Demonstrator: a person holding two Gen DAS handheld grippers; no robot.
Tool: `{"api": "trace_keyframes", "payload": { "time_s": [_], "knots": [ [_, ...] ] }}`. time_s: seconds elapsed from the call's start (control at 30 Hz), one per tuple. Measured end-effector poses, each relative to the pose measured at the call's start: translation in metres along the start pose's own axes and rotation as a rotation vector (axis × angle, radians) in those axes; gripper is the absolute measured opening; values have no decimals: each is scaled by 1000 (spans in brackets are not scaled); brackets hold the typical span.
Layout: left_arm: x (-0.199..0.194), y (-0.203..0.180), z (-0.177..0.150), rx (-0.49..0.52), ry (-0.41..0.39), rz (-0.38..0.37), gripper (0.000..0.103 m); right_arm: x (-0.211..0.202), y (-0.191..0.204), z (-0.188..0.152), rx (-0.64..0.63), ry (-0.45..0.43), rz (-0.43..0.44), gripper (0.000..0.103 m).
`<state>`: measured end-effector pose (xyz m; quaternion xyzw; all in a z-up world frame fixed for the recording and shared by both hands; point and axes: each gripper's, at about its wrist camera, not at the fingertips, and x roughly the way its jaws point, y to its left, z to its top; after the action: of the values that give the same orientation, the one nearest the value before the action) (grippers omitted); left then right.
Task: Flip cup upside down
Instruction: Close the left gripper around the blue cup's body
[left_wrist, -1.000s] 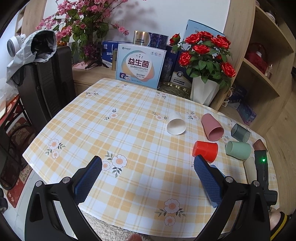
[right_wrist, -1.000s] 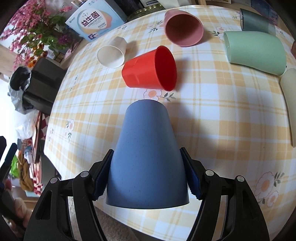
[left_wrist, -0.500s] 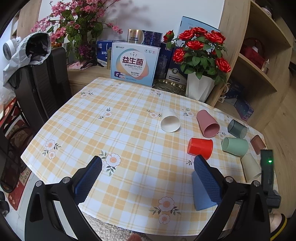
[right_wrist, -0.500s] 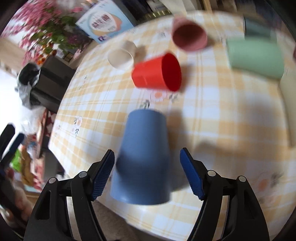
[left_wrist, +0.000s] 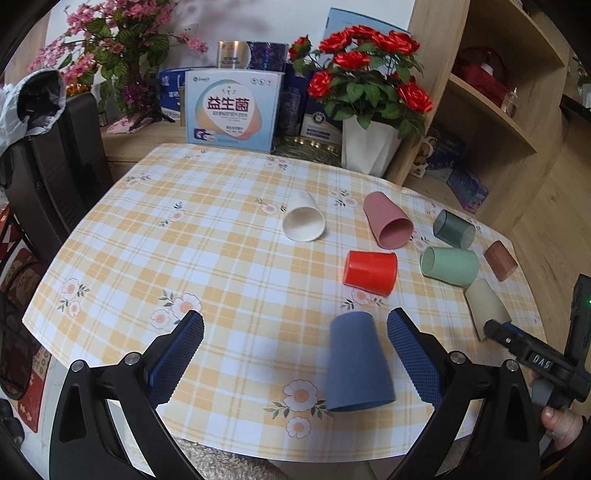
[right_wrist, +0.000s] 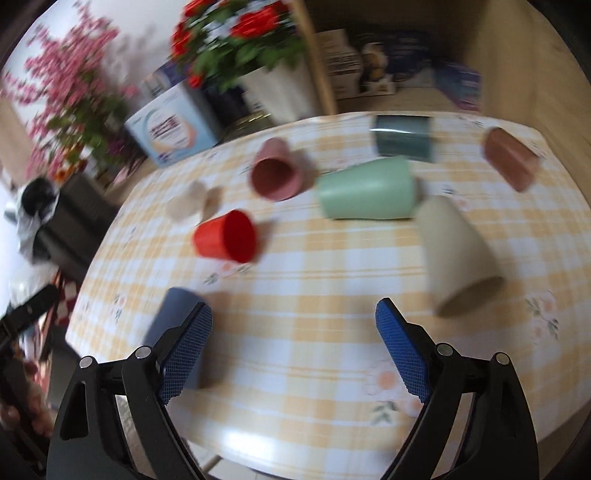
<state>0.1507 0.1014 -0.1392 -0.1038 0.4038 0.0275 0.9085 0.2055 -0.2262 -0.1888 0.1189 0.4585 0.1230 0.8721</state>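
Note:
A blue cup (left_wrist: 357, 362) stands upside down on the checked tablecloth near the front edge; in the right wrist view it (right_wrist: 173, 314) sits behind the left finger. My left gripper (left_wrist: 295, 358) is open and empty above the table's front, with the blue cup between its fingers but untouched. My right gripper (right_wrist: 293, 350) is open and empty, to the right of the blue cup. A beige cup (right_wrist: 456, 254) lies on its side just ahead of it, also in the left wrist view (left_wrist: 487, 306).
Several cups lie on their sides: red (left_wrist: 369, 272), white (left_wrist: 303, 221), pink (left_wrist: 388, 225), light green (left_wrist: 448, 266), dark green (left_wrist: 454, 229), brown (left_wrist: 500, 260). A vase of roses (left_wrist: 365, 147) and boxes (left_wrist: 231, 110) stand at the back. A chair (left_wrist: 55, 166) is at the left, shelves (left_wrist: 498, 92) at the right.
My right gripper opened, let go of the blue cup standing upside down, and swung right and back. The left gripper drew back and rose slightly.

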Motion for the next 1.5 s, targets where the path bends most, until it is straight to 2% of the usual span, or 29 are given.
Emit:
{"api": "trace_keyframes", "payload": {
  "time_s": [0.37,0.97,1.13,1.27,1.5],
  "knots": [
    [23,-15,4,47,65,-9,97,-26,-52,4,66,-74,-46,87],
    [72,-25,21,57,242,-56,97,-32,-63,12,9,-86,-199,87],
    [93,-35,22,75,314,-96,88,-38,-59,15,2,-105,-202,87],
    [111,-32,24,9,392,-127,77,-42,-57,15,-11,-110,-202,87],
    [142,-51,23,41,512,-170,77,-38,-58,11,-6,-87,-195,87]
  ]
}}
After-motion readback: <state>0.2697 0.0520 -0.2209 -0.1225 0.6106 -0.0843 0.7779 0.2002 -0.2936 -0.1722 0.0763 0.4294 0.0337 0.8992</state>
